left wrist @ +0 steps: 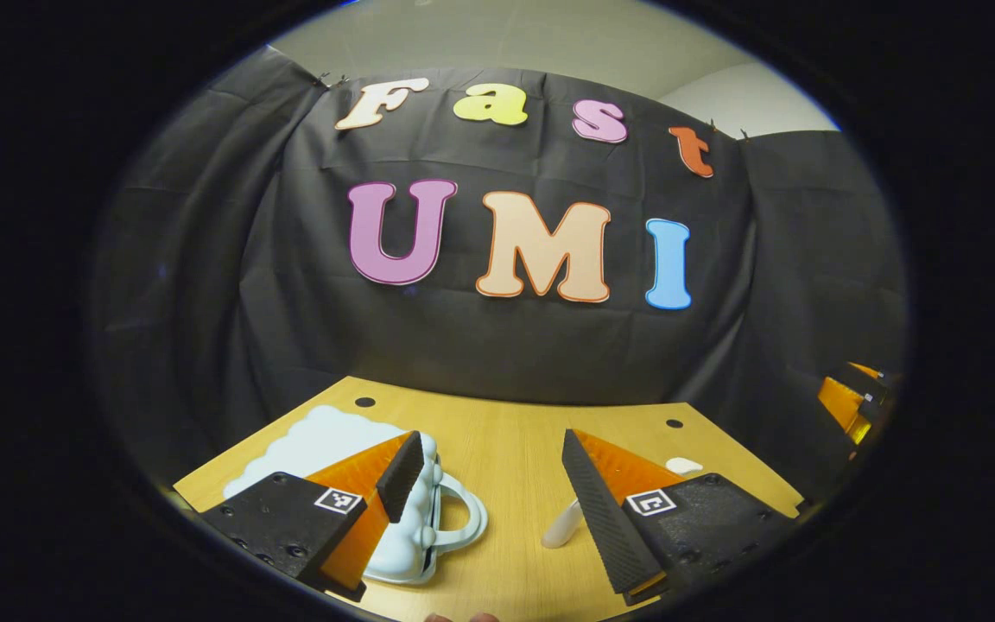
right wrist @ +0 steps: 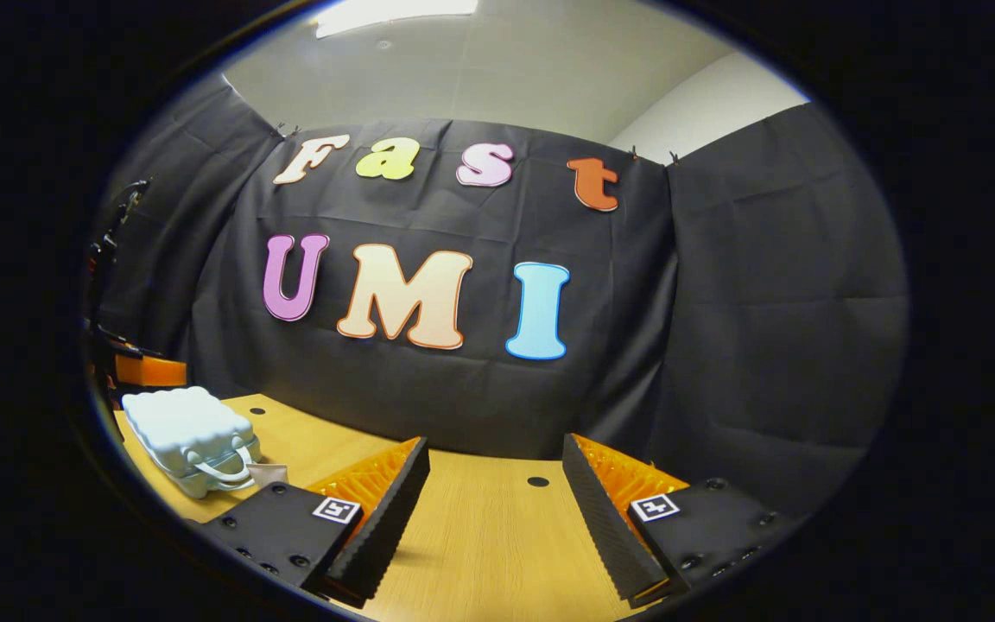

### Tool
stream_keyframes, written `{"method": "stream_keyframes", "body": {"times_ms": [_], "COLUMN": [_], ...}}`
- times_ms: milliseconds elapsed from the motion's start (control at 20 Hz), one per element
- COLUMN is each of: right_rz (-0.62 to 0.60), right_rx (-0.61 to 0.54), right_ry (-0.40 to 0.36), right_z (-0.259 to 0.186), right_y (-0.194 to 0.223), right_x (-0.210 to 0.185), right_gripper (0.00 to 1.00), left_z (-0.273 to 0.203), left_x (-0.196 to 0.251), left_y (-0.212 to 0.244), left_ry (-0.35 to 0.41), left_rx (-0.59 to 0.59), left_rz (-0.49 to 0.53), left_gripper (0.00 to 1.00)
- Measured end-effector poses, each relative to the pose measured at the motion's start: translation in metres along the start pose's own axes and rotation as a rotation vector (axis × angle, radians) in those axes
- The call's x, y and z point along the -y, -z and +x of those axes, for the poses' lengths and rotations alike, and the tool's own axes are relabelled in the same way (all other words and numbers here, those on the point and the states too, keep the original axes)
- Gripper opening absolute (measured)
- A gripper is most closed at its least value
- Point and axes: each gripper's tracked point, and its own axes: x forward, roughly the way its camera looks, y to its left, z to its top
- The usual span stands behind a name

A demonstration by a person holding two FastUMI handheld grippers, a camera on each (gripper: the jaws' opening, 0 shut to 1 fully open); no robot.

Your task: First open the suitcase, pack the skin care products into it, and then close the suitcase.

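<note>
While both grippers hang above the wooden table [left wrist: 515,458] with nothing between their fingers, the task looks to be at its very start: the suitcase is shut and nothing is packed.

Nearest in the left gripper view, the left gripper [left wrist: 491,484] has its fingers spread wide and empty. Just beyond and partly behind its left finger lies the pale blue suitcase [left wrist: 415,536], flat on the table, its carry handle [left wrist: 463,518] arching out toward the gap between the fingers. A white tube of skin care product [left wrist: 562,527] lies on the table close by the right finger, partly hidden by it. Another small white item [left wrist: 683,466] sits farther back, too small to identify.

The right gripper [right wrist: 495,510] also stands wide open over bare tabletop. From it, the suitcase [right wrist: 191,436] lies well off to the left, near the table's far left edge, handle [right wrist: 230,471] facing the camera.

By this reading the left gripper is much the nearer to the suitcase, so opening would likely fall to it, with a small shift leftward to reach the handle side where the lid should part.
</note>
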Motion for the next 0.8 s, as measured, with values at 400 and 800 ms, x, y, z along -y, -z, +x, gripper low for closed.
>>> {"method": "stream_keyframes", "body": {"times_ms": [400, 800], "right_rz": [0.011, -0.006], "right_rx": [-0.028, -0.068], "right_ry": [-0.002, 0.029], "right_z": [-0.011, -0.026], "right_y": [0.017, 0.033], "right_x": [-0.008, 0.004], "right_gripper": [0.97, 0.98], "left_z": [0.057, 0.089], "left_x": [-0.005, -0.032], "left_y": [0.066, 0.158], "left_ry": [0.105, 0.010], "left_rx": [-0.365, -0.822], "left_rz": [0.014, -0.105], "left_gripper": [0.95, 0.95]}}
